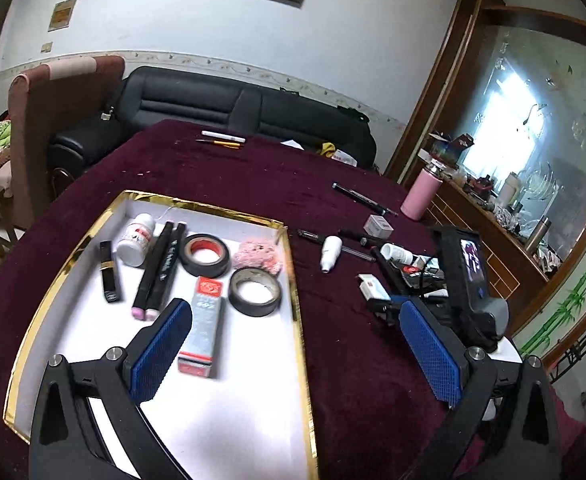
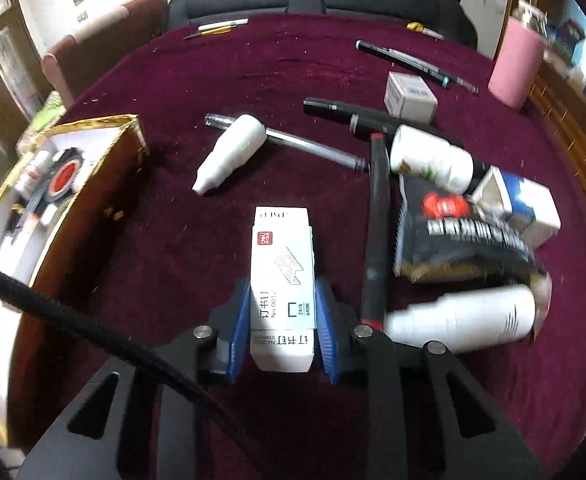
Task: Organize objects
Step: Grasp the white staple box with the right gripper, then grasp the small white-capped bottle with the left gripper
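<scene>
A white staple box [image 2: 283, 264] lies on the maroon tablecloth, and my right gripper [image 2: 283, 286] is shut on its near end, with a blue pad pressed against each long side. In the left wrist view the same box [image 1: 371, 286] shows beside the right gripper's black body. My left gripper [image 1: 293, 312] hangs open over the right edge of a gold-rimmed white tray [image 1: 295, 280], with nothing between its fingers. The tray holds a red-and-grey carton [image 1: 205, 320], two tape rolls [image 1: 207, 255], two black markers [image 1: 159, 270], a white bottle [image 1: 135, 240], a black lipstick [image 1: 109, 272] and a pink fluffy item [image 1: 259, 256].
Loose on the cloth right of the tray are a white dropper bottle [image 2: 231, 152], a clear pen [image 2: 313, 148], a red-tipped black marker [image 2: 377, 224], a black packet [image 2: 461, 236], white bottles [image 2: 433, 158], small boxes [image 2: 411, 94] and a pink flask [image 2: 517, 64]. Pens [image 1: 223, 138] lie at the far edge before a black sofa.
</scene>
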Available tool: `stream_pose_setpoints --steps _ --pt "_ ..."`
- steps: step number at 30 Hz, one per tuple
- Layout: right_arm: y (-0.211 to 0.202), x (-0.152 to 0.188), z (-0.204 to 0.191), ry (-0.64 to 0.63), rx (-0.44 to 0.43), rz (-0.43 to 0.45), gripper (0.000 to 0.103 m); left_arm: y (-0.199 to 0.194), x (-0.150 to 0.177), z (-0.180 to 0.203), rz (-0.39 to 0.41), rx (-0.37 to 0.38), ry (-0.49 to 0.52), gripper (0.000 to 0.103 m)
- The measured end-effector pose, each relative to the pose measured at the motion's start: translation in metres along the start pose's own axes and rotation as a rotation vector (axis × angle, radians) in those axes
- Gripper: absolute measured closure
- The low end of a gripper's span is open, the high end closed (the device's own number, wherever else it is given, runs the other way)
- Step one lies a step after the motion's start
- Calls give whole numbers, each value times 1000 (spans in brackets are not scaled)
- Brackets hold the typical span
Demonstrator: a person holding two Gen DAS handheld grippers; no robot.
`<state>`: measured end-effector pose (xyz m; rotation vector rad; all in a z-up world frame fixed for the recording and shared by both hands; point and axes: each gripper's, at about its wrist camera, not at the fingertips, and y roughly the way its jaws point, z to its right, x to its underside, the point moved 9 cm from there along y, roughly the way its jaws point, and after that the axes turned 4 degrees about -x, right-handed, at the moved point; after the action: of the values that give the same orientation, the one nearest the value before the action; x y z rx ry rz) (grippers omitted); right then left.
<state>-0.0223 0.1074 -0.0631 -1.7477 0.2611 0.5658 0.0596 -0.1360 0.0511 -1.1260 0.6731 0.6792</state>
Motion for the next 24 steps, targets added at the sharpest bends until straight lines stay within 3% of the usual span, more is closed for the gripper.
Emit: stream_pose_setpoints --steps 4,10,12,14,17,20,24 --pt "-18 24 12 47 -70 9 75 19 -14 31 -21 18 68 1" --pt "-28 36 25 116 -236 72 75 115 -29 80 -163 -78 215 2" --pt "-28 37 25 131 -267 78 75 157 -24 83 -260 -118 205 2" --pt "-28 36 24 132 -283 88 75 187 -21 79 -309 -182 207 2" --pt "-30 37 24 126 -295 98 74 219 -16 72 -336 -288 259 2" --pt "-31 38 24 135 -317 100 74 239 -10 67 -358 -342 285 1" --pt "-31 39 26 149 -339 102 74 253 -8 71 -356 -348 310 2"
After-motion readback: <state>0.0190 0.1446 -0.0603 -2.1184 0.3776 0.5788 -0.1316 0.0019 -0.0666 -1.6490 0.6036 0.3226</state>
